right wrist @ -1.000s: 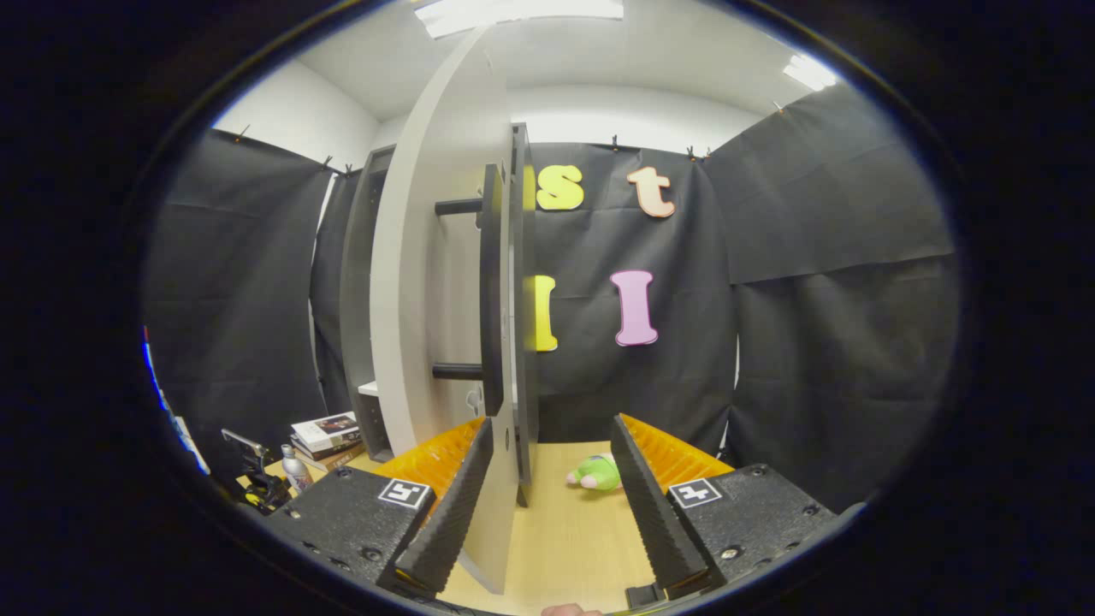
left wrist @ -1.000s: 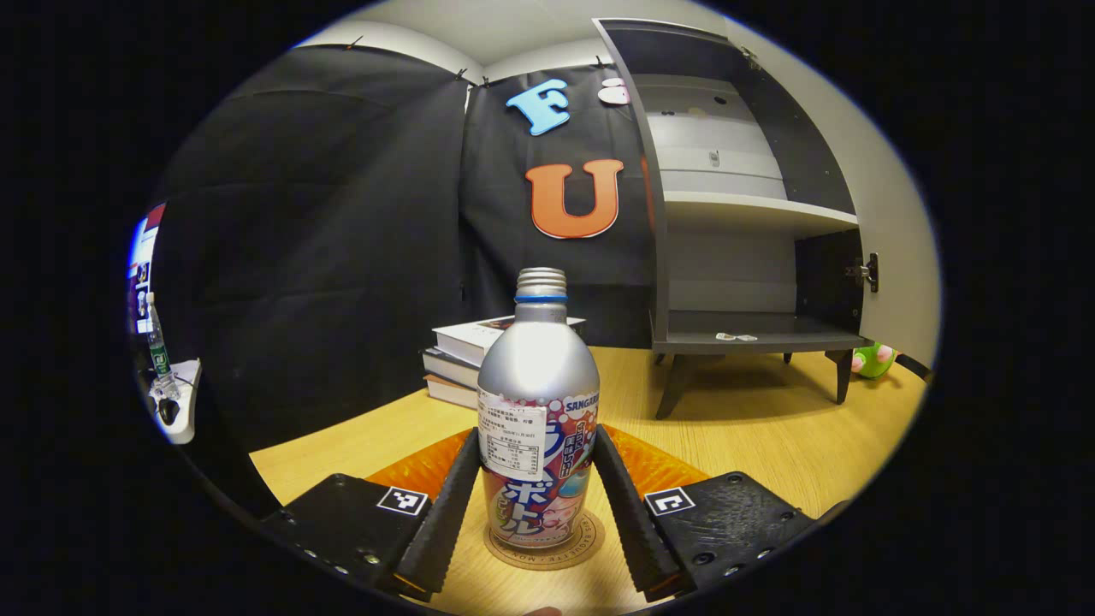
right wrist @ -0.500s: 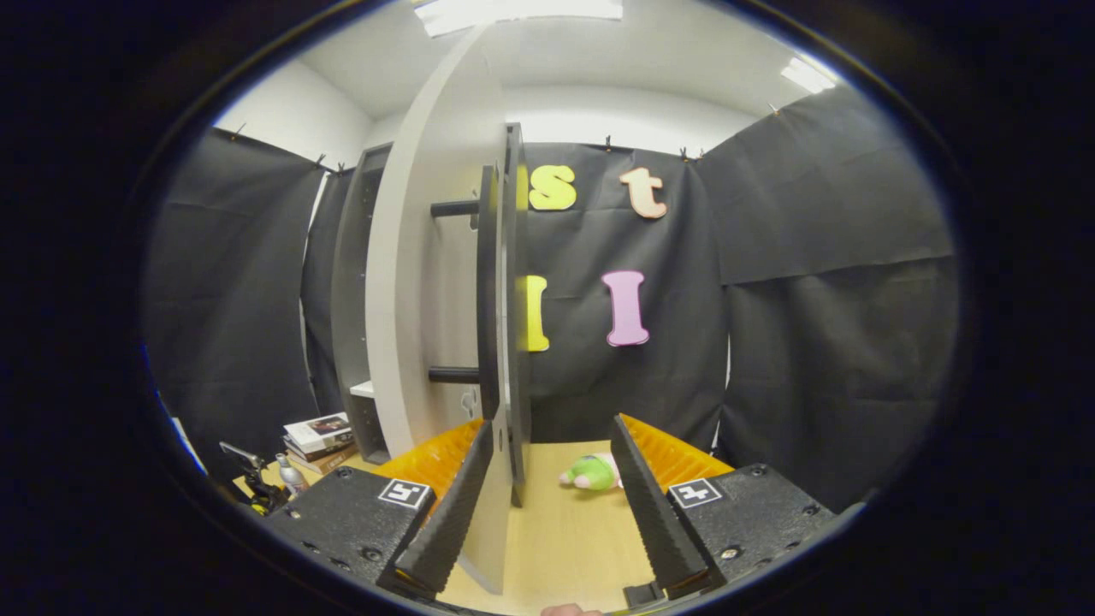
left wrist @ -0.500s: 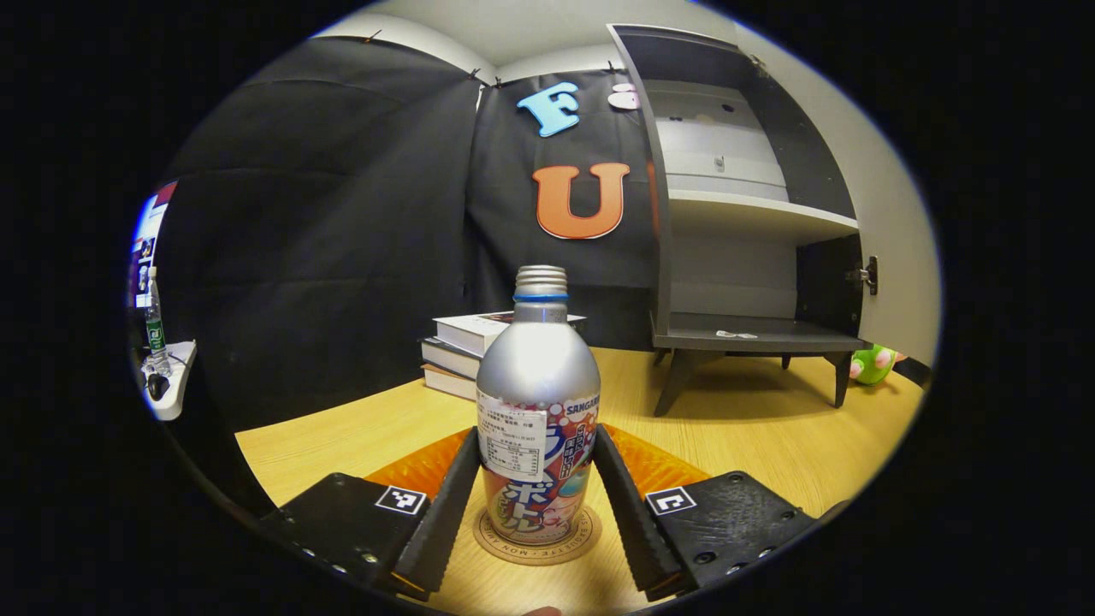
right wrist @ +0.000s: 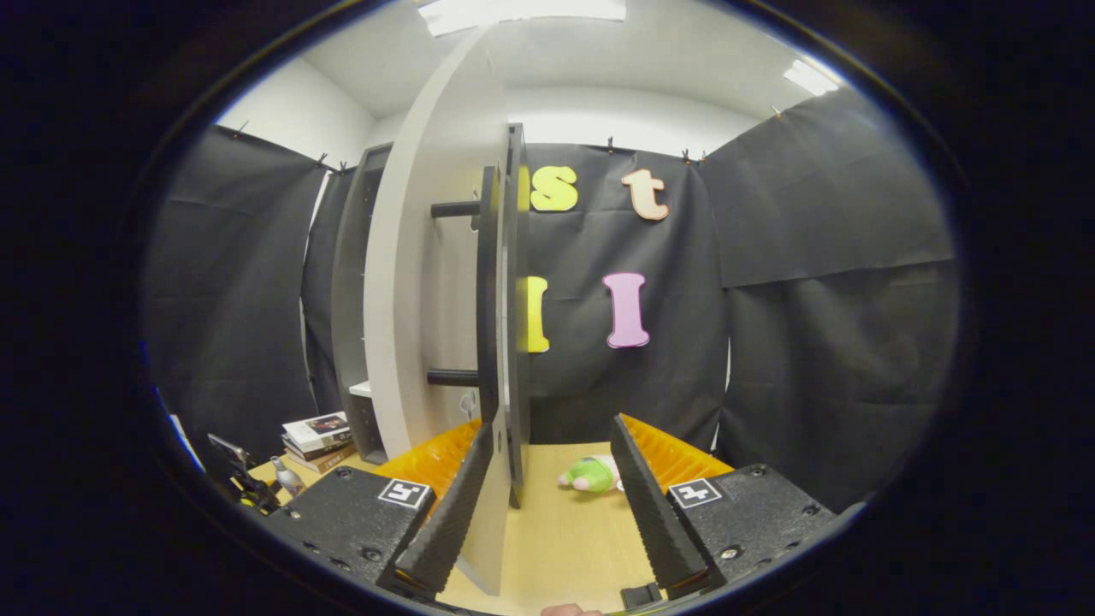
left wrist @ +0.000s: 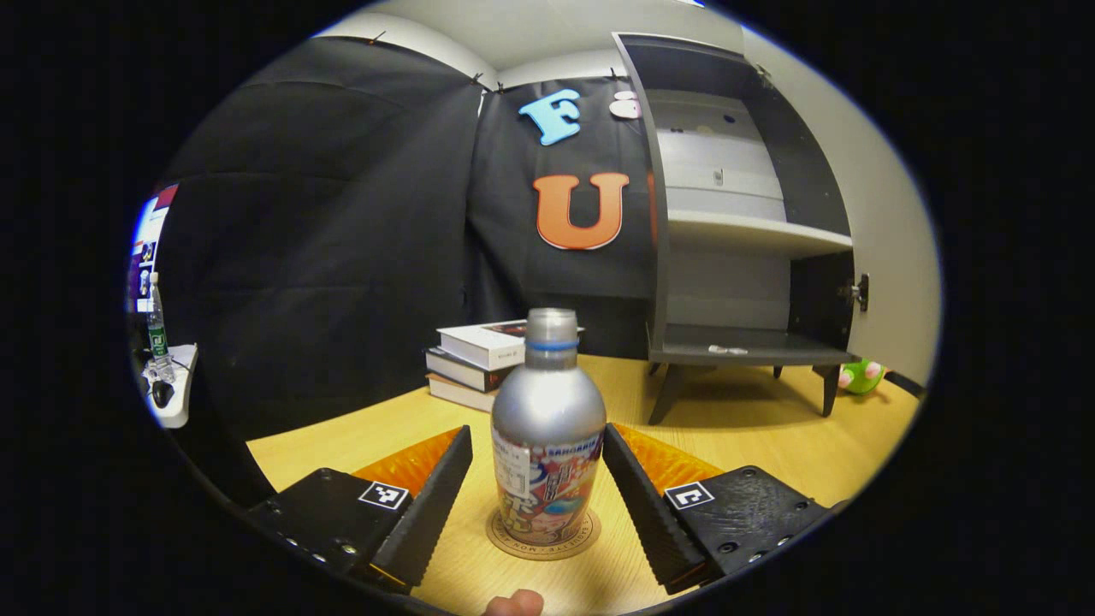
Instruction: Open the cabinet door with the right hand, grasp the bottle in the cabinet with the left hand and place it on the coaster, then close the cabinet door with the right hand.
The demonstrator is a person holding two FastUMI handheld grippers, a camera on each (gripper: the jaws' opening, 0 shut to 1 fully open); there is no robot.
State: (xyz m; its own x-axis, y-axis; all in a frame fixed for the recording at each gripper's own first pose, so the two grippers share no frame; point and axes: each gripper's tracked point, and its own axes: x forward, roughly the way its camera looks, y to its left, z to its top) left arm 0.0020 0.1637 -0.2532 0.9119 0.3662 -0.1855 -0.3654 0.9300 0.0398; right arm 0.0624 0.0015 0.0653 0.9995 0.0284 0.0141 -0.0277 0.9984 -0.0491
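Partly hidden behind the bottle (left wrist: 547, 428), the coaster (left wrist: 543, 539).

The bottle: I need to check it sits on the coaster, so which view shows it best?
The left gripper view: the bottle stands upright on the coaster, close up between the open left gripper. In the right gripper view it is a tiny shape at lower left.

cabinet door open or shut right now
Open. In the left gripper view the cabinet shows its bare shelves, and the door is swung wide to the side. In the right gripper view the door's edge sits between the open right claw.
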